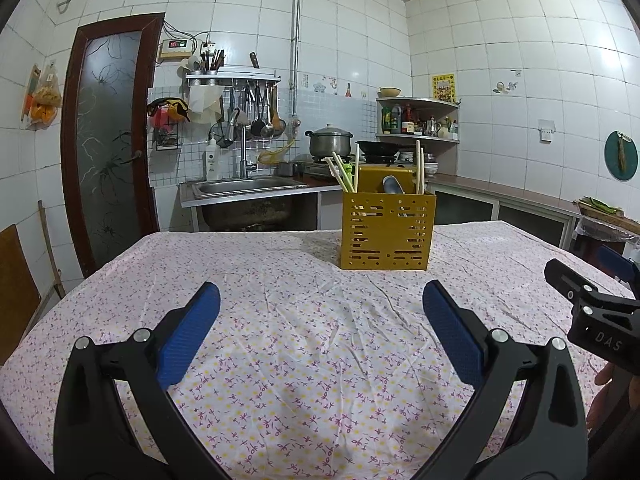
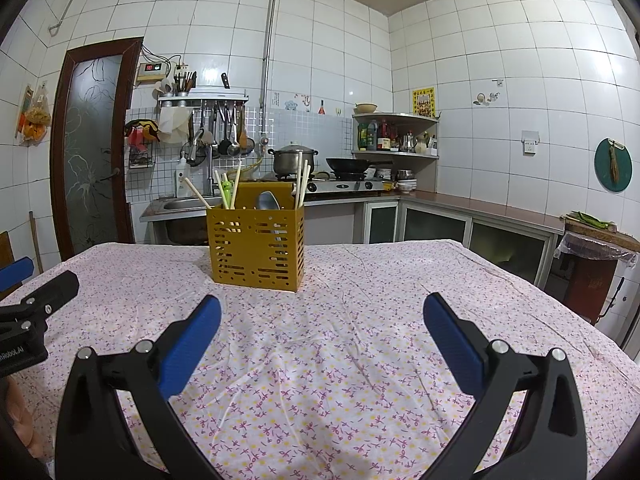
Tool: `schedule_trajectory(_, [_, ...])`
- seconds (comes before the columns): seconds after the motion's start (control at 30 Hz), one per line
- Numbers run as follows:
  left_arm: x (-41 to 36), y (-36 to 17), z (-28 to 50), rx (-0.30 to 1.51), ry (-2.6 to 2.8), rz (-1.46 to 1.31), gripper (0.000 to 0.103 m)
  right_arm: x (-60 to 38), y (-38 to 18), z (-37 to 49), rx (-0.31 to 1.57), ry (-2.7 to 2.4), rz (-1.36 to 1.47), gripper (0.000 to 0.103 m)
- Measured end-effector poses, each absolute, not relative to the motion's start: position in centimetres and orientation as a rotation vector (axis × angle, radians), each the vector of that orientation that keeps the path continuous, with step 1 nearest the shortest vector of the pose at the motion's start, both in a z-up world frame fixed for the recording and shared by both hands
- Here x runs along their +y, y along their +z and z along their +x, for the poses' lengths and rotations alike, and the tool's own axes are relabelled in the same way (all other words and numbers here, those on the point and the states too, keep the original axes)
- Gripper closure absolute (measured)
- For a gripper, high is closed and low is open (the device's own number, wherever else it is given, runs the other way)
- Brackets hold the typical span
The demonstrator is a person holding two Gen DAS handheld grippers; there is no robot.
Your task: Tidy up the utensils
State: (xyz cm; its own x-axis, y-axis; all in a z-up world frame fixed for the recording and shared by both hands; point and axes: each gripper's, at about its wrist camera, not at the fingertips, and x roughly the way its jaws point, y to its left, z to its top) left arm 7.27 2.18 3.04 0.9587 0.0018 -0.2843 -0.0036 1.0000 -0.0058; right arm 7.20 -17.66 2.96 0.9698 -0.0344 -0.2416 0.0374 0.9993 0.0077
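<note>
Standing upright on floral tablecloth (image 1: pixel 280 320): mustard slotted utensil holder (image 1: pixel 387 232), holding chopsticks (image 1: pixel 419 166) and spoon (image 1: pixel 394 186); left gripper (image 1: pixel 320 300) and right gripper (image 2: pixel 322 304) both gaping wide, empty.

- The sink (image 1: pixel 248 188) sits against the far wall, which is covered in glossy white tiles (image 1: pixel 352 20) that catch bright glare.
- Left of the sink stands a dark-framed door (image 1: pixel 108 148) with frosted, patterned glass.
- Above the sink, a rack (image 1: pixel 232 78) carries hanging ladles.
- Right of the sink, a pot (image 1: pixel 329 142) and a wok (image 1: pixel 378 147) rest on a stove.
- Further right of the sink, a corner shelf (image 1: pixel 418 120) holds bottles.
- A counter (image 2: pixel 480 208) runs from the sink's side along the right wall.
- In front of the sink, the table (image 1: pixel 280 280) wears a floral cloth.
- Well right of the sink, a round green board (image 2: pixel 613 165), perhaps a cutting board, hangs.
</note>
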Motion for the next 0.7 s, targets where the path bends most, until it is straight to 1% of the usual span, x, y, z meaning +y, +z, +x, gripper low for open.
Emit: schedule_trajectory(0.7, [2.28, 2.96, 7.12, 0.284, 0.004, -0.005, 0.005, -17.72, 2.76, 7.23, 0.244, -0.037, 0.010, 0.004])
